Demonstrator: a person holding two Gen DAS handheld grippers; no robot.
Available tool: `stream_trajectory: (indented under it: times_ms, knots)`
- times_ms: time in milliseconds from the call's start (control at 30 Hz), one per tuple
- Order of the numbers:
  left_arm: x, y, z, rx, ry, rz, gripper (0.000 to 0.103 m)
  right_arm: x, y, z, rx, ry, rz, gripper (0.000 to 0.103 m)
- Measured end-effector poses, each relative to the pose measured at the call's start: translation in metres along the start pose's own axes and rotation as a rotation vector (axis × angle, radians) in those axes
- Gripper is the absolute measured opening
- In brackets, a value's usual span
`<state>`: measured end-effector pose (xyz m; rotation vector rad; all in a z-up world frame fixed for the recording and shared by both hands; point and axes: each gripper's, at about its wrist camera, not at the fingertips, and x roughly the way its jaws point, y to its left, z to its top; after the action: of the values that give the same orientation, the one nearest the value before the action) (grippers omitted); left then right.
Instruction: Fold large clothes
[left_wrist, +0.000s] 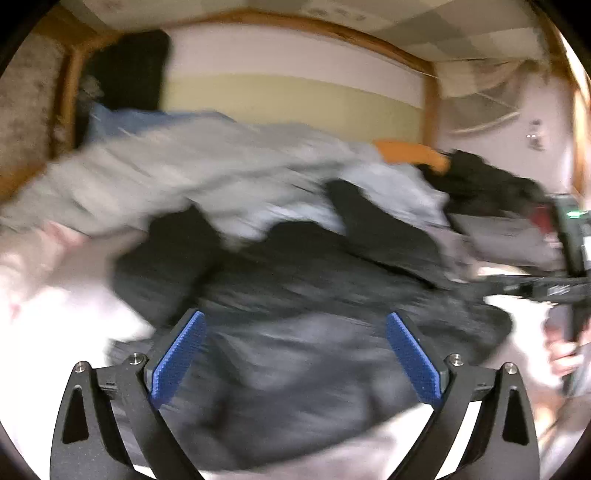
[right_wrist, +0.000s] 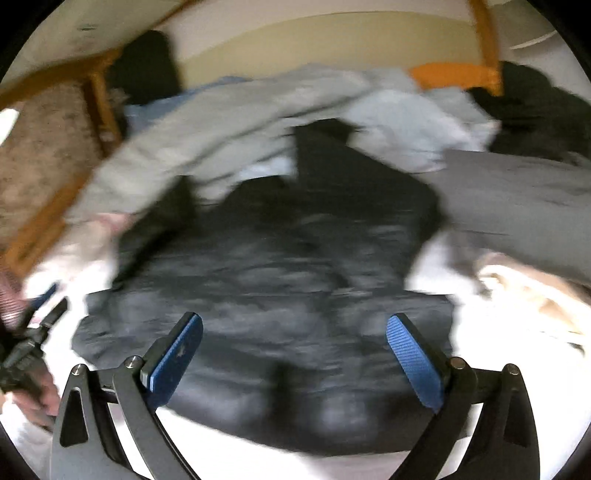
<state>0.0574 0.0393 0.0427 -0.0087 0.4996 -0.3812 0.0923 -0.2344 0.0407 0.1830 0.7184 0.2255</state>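
1. Bed (right_wrist: 498, 332): we see a white sheet, brightly lit, carrying all the clothes; a wooden frame (left_wrist: 70, 92) bounds it at the far side.
2. Pile (left_wrist: 177, 177): grey, pale blue and black clothes heaped along the far edge of the bed, behind the jacket; both views are blurred, so we cannot tell the pieces apart exactly.
3. Jacket (right_wrist: 266, 295): a dark, quilted garment lying spread on the sheet in the middle of both views, its far end touching the pile.
4. Left gripper (left_wrist: 295, 354): we see its blue-padded jaws spread wide above the jacket, with nothing between the pads.
5. Right gripper (right_wrist: 295, 358): its jaws likewise stand apart over the near part of the jacket, grasping nothing.
6. Hand (left_wrist: 565, 354): at the right edge of the left view, holding the handle of the other gripper.
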Motion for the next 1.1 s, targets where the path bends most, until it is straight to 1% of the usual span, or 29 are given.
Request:
stream_trajectory:
  times_ms: [33, 67, 100, 133, 167, 233, 267, 300, 367, 433, 500, 567, 700, 733, 767, 800, 833, 867, 933, 967, 1000, 1033, 1100]
  knots:
    - [0.005, -0.008, -0.001, -0.009, 0.031, -0.050, 0.080, 0.004, 0.007, -0.003, -0.016, 0.022, 0.046, 0.094]
    - [0.012, -0.017, -0.005, -0.021, 0.072, -0.107, 0.076, 0.008, 0.011, -0.005, -0.024, 0.044, 0.072, 0.079]
    - [0.019, -0.024, -0.009, -0.038, 0.103, -0.152, 0.070, 0.016, 0.017, -0.008, -0.034, 0.087, 0.105, 0.072]
    - [0.026, -0.028, -0.014, -0.057, 0.123, -0.184, 0.060, 0.024, 0.021, -0.012, -0.039, 0.130, 0.131, 0.059]
    - [0.032, -0.032, -0.018, -0.070, 0.144, -0.202, 0.055, 0.028, 0.027, -0.019, -0.038, 0.147, 0.142, 0.047]
    - [0.048, -0.036, -0.028, -0.080, 0.202, -0.221, 0.036, 0.040, 0.030, -0.027, -0.019, 0.195, 0.168, 0.039]
    - [0.055, -0.036, -0.034, -0.083, 0.227, -0.225, 0.031, 0.048, 0.030, -0.029, -0.005, 0.218, 0.167, 0.037]
    - [0.061, -0.036, -0.039, -0.091, 0.244, -0.224, 0.027, 0.057, 0.030, -0.032, 0.008, 0.244, 0.148, 0.035]
    - [0.074, -0.028, -0.049, -0.139, 0.276, -0.243, 0.025, 0.071, 0.027, -0.040, 0.021, 0.299, 0.116, 0.029]
    - [0.087, -0.020, -0.056, -0.171, 0.322, -0.243, 0.019, 0.085, 0.024, -0.048, 0.028, 0.341, 0.090, 0.025]
    - [0.098, -0.014, -0.067, -0.183, 0.360, -0.235, 0.015, 0.092, 0.025, -0.051, 0.012, 0.357, 0.075, 0.024]
    - [0.101, -0.012, -0.071, -0.200, 0.364, -0.242, 0.014, 0.098, 0.028, -0.054, -0.020, 0.358, 0.056, 0.023]
    - [0.098, -0.024, -0.072, -0.131, 0.346, -0.189, 0.014, 0.095, 0.035, -0.055, -0.057, 0.341, 0.031, 0.022]
    - [0.098, -0.025, -0.071, -0.124, 0.345, -0.184, 0.014, 0.091, 0.035, -0.052, -0.040, 0.323, 0.043, 0.021]
    - [0.097, -0.024, -0.072, -0.126, 0.344, -0.186, 0.014, 0.085, 0.035, -0.048, -0.028, 0.314, 0.057, 0.015]
    - [0.099, -0.022, -0.072, -0.133, 0.343, -0.192, 0.014, 0.079, 0.036, -0.043, -0.004, 0.299, 0.095, 0.011]
    - [0.099, -0.020, -0.071, -0.142, 0.342, -0.199, 0.014, 0.074, 0.034, -0.039, 0.005, 0.293, 0.116, 0.007]
    - [0.099, -0.019, -0.071, -0.152, 0.342, -0.205, 0.014, 0.071, 0.037, -0.033, 0.016, 0.290, 0.143, 0.007]
    - [0.100, -0.018, -0.071, -0.154, 0.343, -0.205, 0.014, 0.075, 0.045, -0.020, 0.037, 0.325, 0.209, 0.007]
    - [0.099, -0.019, -0.071, -0.148, 0.341, -0.200, 0.014, 0.080, 0.049, -0.016, 0.051, 0.341, 0.225, 0.007]
    - [0.099, -0.019, -0.071, -0.144, 0.340, -0.197, 0.014, 0.092, 0.054, -0.009, 0.084, 0.380, 0.236, 0.007]
    - [0.098, -0.019, -0.071, -0.145, 0.339, -0.198, 0.014, 0.102, 0.060, -0.005, 0.102, 0.413, 0.237, 0.007]
    - [0.098, -0.017, -0.071, -0.154, 0.340, -0.204, 0.014, 0.120, 0.068, -0.003, 0.114, 0.463, 0.202, 0.007]
